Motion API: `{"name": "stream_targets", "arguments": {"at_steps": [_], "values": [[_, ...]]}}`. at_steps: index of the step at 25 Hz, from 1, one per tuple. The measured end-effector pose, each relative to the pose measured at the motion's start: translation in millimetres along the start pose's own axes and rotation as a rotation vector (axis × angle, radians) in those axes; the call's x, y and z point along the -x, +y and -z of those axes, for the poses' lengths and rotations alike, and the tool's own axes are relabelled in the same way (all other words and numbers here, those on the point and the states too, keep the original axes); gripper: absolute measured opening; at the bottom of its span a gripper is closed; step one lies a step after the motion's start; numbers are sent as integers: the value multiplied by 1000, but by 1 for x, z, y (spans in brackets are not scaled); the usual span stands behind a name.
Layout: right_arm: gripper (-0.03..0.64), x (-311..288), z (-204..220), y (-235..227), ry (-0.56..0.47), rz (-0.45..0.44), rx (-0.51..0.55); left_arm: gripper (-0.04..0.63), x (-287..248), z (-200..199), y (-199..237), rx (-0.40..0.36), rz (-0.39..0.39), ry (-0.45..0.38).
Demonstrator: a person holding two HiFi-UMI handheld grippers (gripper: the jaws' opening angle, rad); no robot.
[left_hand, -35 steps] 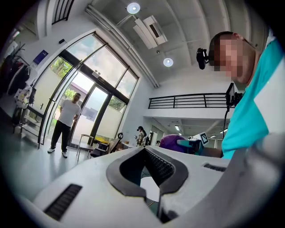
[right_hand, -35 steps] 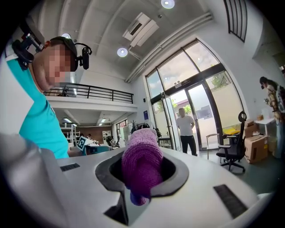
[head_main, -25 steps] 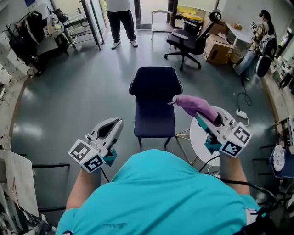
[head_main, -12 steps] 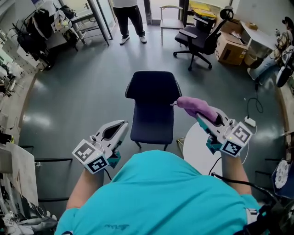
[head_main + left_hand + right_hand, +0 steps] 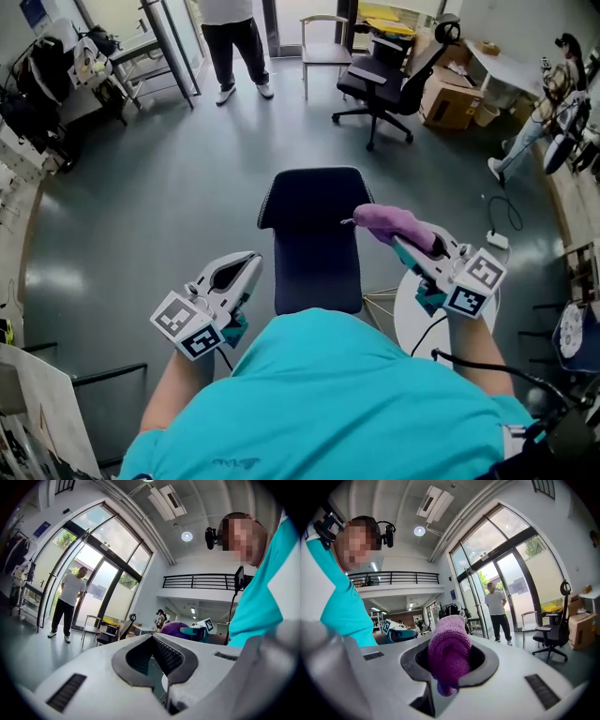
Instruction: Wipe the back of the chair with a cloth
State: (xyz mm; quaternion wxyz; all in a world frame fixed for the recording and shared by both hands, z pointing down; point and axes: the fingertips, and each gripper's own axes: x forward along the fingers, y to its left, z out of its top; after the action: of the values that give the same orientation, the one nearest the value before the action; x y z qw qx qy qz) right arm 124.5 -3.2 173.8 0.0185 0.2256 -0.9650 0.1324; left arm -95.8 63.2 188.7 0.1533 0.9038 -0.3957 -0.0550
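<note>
Centre frame in the head view, a dark blue chair (image 5: 314, 234) stands on the grey floor (image 5: 159, 187). Its back is toward the top of the frame, and the near edge of its seat is cut off by the wearer's teal shirt (image 5: 319, 403). A purple cloth (image 5: 394, 223) overlaps the right corner of the back; whether it touches cannot be told. The right gripper (image 5: 405, 244) is clamped on the cloth, which bulges up between its jaws in the right gripper view. The left gripper (image 5: 249, 262), lower left of the chair and apart from it, has its jaws closed together on nothing.

A round white table (image 5: 417, 305) sits just right of the chair, under the right gripper. Higher in the frame are a black office chair (image 5: 389, 80), a cardboard box (image 5: 452, 103) to its right and a pale chair (image 5: 323, 52) by the doorway. A person (image 5: 230, 37) stands at upper left. A power strip (image 5: 497, 240) lies on the floor at right.
</note>
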Motion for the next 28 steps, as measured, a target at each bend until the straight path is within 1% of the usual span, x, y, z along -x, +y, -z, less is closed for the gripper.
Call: {"name": "stream_targets", "arguments": {"at_steps": [4, 6, 8, 10, 14, 18, 23, 28], "values": [[84, -45, -1, -13, 38, 45, -16, 5, -3, -20, 51, -26, 28, 24], [84, -56, 8, -25, 67, 52, -26, 5, -13, -19, 65, -35, 28, 37], [84, -58, 19, -40, 92, 43, -33, 5, -27, -11, 70, -32, 16, 42], [84, -58, 30, -59, 121, 27, -38, 5, -42, -2, 71, -16, -9, 37], [84, -72, 58, -97, 204, -8, -30, 5, -57, 20, 80, 43, -89, 15], [84, -104, 83, -124, 277, -52, 4, 5, -59, 46, 88, 72, -153, 44], [84, -166, 126, -141, 349, -72, 16, 5, -39, 69, 111, 91, -218, 71], [84, -239, 173, -148, 401, -58, 27, 5, -2, 100, 140, 127, -259, 76]]}}
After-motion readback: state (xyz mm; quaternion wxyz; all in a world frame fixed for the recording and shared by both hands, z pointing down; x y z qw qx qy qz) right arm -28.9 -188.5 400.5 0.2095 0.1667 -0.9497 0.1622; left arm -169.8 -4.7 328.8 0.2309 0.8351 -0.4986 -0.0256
